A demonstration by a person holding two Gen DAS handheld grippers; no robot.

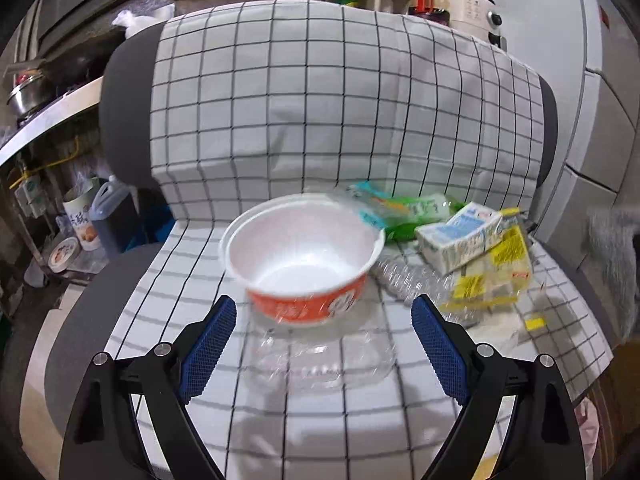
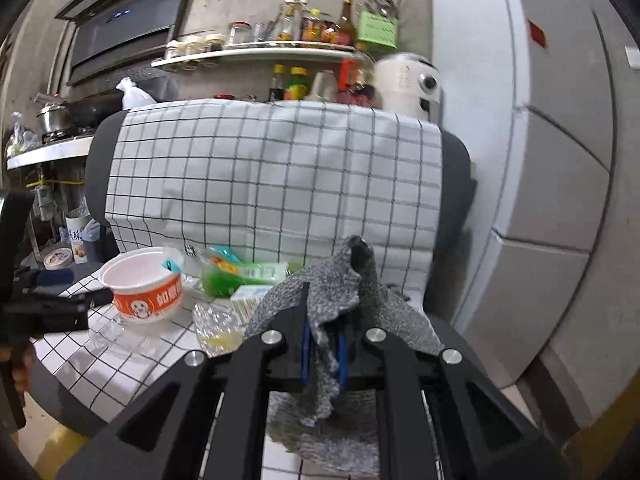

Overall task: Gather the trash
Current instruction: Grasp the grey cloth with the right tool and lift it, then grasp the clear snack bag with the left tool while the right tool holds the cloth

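Noodle bowl (image 1: 304, 264) empty, upright; R gripper (image 2: 323, 344) clamps grey cloth (image 2: 320, 292).

Two black claws (image 1: 324, 344) (image 2: 323, 344) with blue textured pads (image 1: 208, 348), silver round screws (image 1: 163, 349), cut-out arms.

Dark grey sofa seat (image 1: 72, 344) with matching backrest, draped in a white cloth (image 1: 320, 100) printed with a black grid; the cloth runs down the backrest and across the seat. Lying on the cloth: an empty orange-and-white instant-noodle bowl (image 1: 304, 256), upright; a clear plastic clamshell tray (image 1: 324, 364) just in front of the bowl; a crushed clear bottle (image 1: 412, 280) to the bowl's right; a green snack wrapper (image 1: 408, 216) behind it; a white-and-blue drink carton (image 1: 460, 240) resting on yellow-printed clear packaging (image 1: 496, 276).
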